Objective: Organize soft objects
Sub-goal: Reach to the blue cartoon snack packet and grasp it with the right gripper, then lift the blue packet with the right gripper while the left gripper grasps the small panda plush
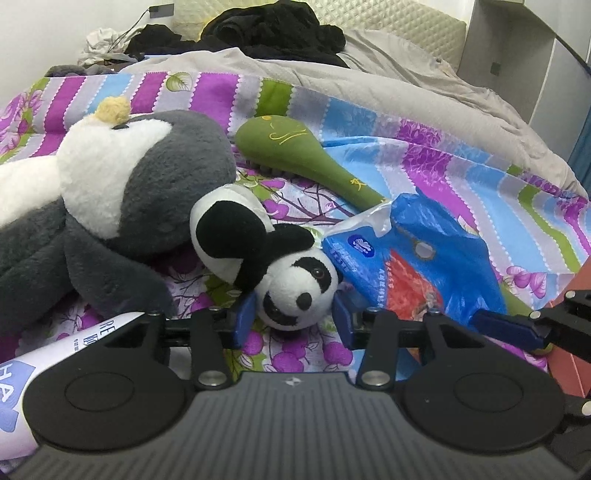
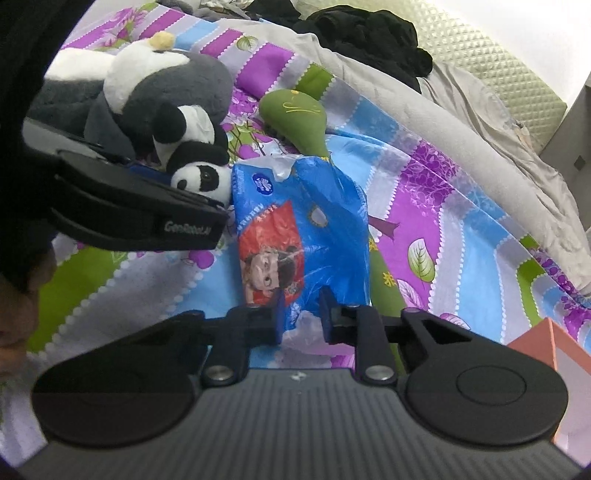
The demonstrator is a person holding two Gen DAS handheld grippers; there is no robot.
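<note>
Left gripper [image 1: 293,321] is about half open, its blue pads on both sides of the small panda plush's [image 1: 295,291] head and touching the fuzz; it looks like a grasp on the head. Right gripper [image 2: 301,317] is narrowed down on the near edge of the blue plastic pack [image 2: 306,229], with the crinkly film pinched between the pads.

Panda plush: short pile, black and white, round head, lying on the bed right beside the pack. Behind it and touching it lies a large grey-and-white plush [image 1: 122,192], thick fleece, with a yellow tuft on top. Farther back is a green paddle-shaped soft item [image 1: 295,151], smooth fabric with yellow stitching. All of these sit on a striped floral bedsheet [image 1: 461,177]; a grey duvet [image 1: 369,70] and a heap of black clothing [image 1: 273,29] lie beyond.

Only the left view shows a white printed tube [image 1: 22,376] at the near left. Only the right view shows the left gripper's black body from the side and the cartoon print on the pack. Both views catch an orange box corner [image 2: 546,339] at the right.
</note>
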